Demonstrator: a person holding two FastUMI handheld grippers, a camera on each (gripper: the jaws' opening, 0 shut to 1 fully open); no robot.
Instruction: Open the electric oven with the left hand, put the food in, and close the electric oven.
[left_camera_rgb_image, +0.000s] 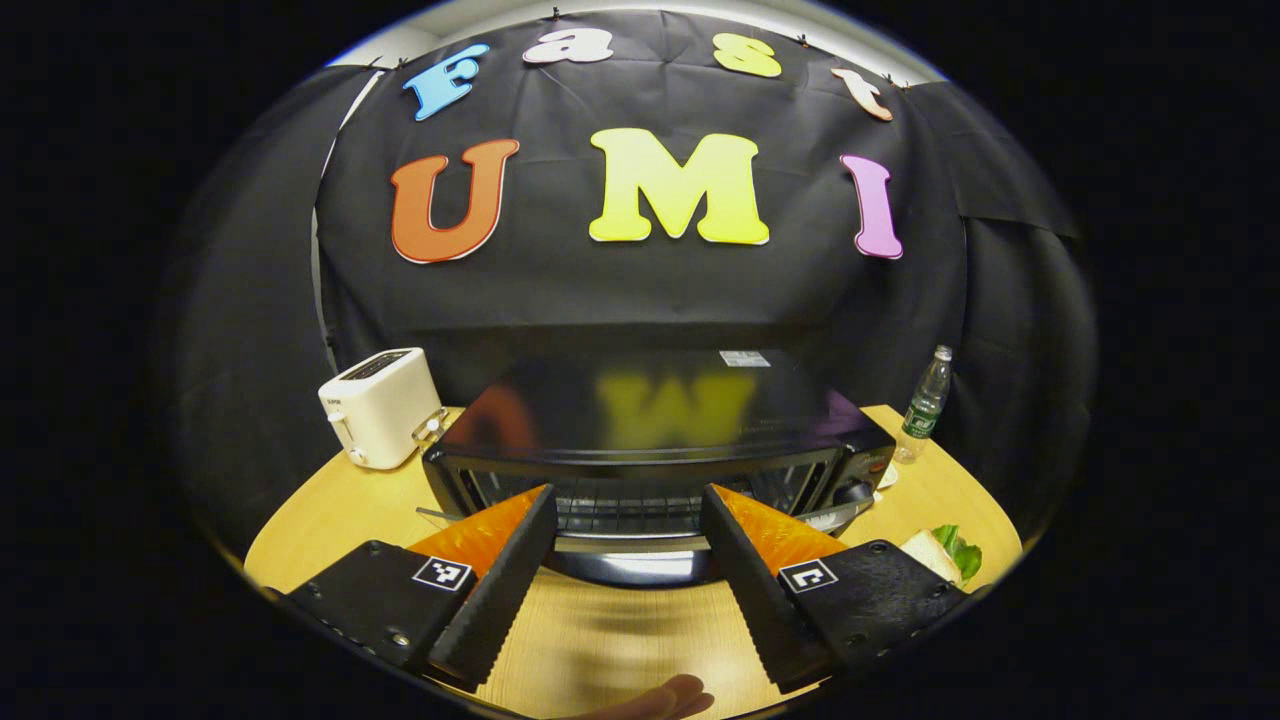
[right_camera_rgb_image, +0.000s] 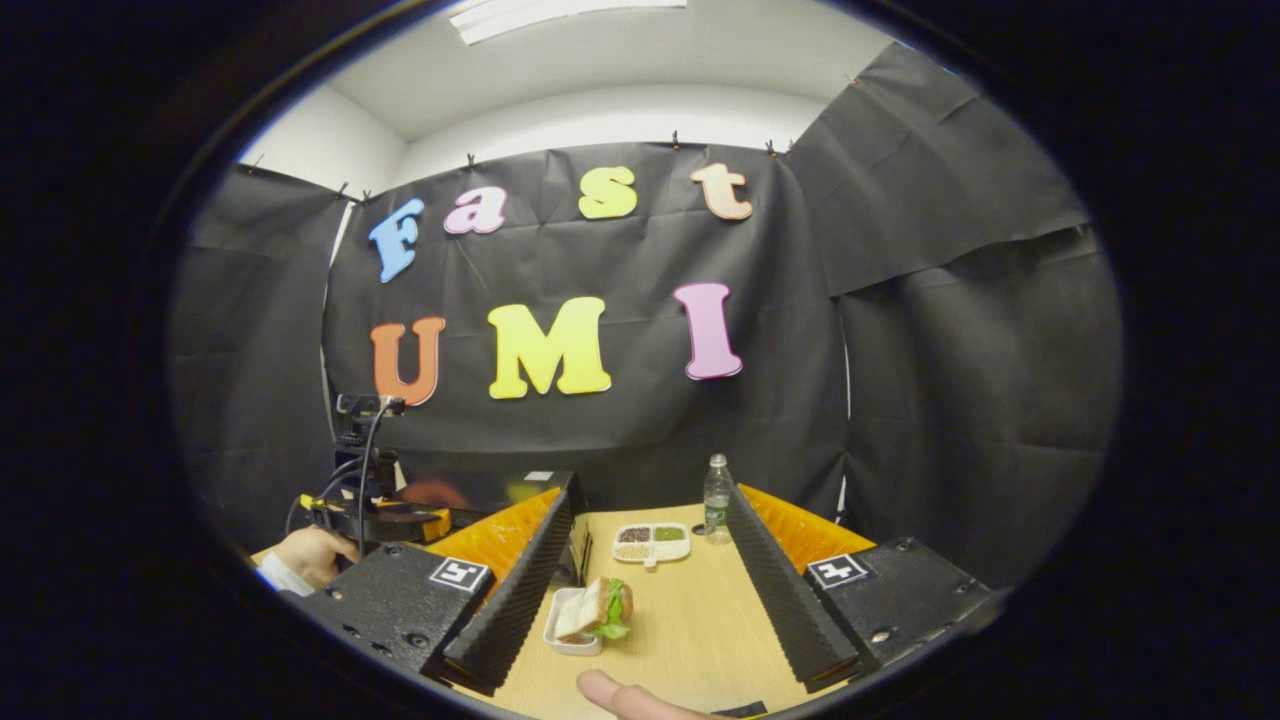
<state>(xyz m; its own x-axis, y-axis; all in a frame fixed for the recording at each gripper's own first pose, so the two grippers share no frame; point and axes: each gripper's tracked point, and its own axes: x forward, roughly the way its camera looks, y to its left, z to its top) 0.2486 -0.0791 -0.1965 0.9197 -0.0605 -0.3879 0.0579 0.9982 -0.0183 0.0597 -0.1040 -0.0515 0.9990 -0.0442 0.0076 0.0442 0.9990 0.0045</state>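
Note:
The black electric oven (left_camera_rgb_image: 640, 430) stands on the round wooden table (left_camera_rgb_image: 330, 510), straight ahead in the left gripper view. Its door looks tilted partway out, with the wire rack (left_camera_rgb_image: 620, 508) showing above the silver handle (left_camera_rgb_image: 620, 543). My left gripper (left_camera_rgb_image: 628, 492) is open, one finger at each side of the handle, touching nothing that I can see. The food, a sandwich with lettuce (right_camera_rgb_image: 598, 608), lies in a small white tray (right_camera_rgb_image: 562, 636) in front of my right gripper (right_camera_rgb_image: 650, 495), which is open and empty. That sandwich (left_camera_rgb_image: 945, 550) also lies right of the oven.
A white toaster (left_camera_rgb_image: 378, 405) stands left of the oven and a water bottle (left_camera_rgb_image: 928, 400) at the back right. A divided dish of grains (right_camera_rgb_image: 652, 542) sits near the bottle (right_camera_rgb_image: 716, 500). A hand (right_camera_rgb_image: 310, 555) holds the left gripper. A fingertip (right_camera_rgb_image: 620, 695) shows at the bottom.

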